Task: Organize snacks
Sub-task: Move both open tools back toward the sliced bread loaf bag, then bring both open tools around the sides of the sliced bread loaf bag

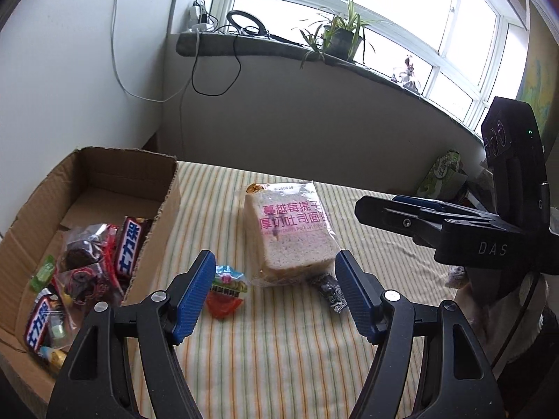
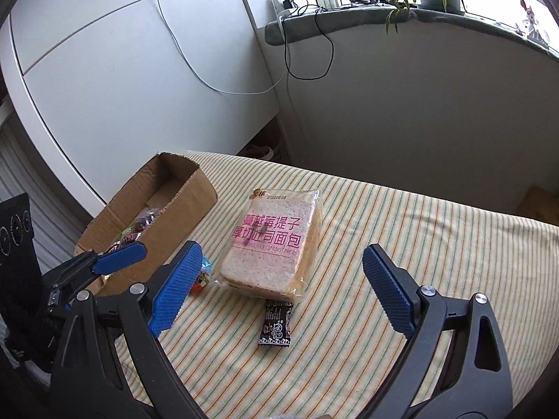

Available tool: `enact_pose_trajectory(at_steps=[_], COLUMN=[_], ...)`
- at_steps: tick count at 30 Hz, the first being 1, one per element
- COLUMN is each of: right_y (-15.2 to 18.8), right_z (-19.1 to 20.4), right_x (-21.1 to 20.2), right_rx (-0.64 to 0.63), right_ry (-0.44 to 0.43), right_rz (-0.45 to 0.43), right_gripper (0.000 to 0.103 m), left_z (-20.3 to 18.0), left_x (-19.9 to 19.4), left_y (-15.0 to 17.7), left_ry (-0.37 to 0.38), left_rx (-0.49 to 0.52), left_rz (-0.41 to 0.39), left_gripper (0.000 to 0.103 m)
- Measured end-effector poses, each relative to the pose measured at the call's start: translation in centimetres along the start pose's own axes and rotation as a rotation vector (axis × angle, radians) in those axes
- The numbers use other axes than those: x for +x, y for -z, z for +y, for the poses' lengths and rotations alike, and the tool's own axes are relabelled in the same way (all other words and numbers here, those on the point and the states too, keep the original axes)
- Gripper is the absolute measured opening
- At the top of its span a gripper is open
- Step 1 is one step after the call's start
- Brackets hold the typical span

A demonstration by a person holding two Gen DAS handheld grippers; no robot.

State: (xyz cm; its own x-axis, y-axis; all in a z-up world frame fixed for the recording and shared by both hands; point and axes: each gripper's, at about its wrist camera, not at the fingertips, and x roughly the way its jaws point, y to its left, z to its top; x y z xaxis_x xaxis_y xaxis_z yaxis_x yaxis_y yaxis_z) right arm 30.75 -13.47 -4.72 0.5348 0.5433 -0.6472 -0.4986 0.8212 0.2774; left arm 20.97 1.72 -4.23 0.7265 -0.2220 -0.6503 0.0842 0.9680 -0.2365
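A packet of sliced toast bread with pink lettering lies flat on the striped cloth. A small black snack packet lies at its near edge, and a small colourful candy packet lies to its left. An open cardboard box on the left holds several wrapped snacks, among them chocolate bars. My left gripper is open above the cloth, just short of the bread. My right gripper is open, its fingers either side of the bread's near end and the black packet.
The striped cloth covers the table up to a grey wall. A windowsill carries a potted plant and cables. Some green packaging sits at the far right edge. A white cabinet stands behind the box.
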Motion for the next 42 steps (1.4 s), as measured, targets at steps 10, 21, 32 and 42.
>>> enact_pose_trajectory(at_steps=[10, 21, 32, 42], right_y=[-0.4, 0.4, 0.1, 0.0], right_z=[-3.9, -5.8, -5.8, -5.7], right_x=[5.3, 8.6, 8.5, 6.6], right_rx=[0.150, 0.233, 0.248, 0.249], right_ry=[-0.160, -0.275, -0.297, -0.280], right_rz=[0.118, 0.196, 0.201, 0.178], right_gripper=[0.095, 0.064, 0.051, 0.051], left_z=[0.5, 1.9, 0.5, -0.5], left_x=[6.0, 8.6, 8.2, 7.3], left_y=[-1.2, -0.9, -1.0, -1.6], left_ry=[0.068, 0.135, 0.128, 0.126], left_rx=[-0.043, -0.119, -0.057, -0.033], left_rz=[0.095, 0.161, 0.145, 0.117], left_gripper=[0.071, 0.071, 0.060, 0.060])
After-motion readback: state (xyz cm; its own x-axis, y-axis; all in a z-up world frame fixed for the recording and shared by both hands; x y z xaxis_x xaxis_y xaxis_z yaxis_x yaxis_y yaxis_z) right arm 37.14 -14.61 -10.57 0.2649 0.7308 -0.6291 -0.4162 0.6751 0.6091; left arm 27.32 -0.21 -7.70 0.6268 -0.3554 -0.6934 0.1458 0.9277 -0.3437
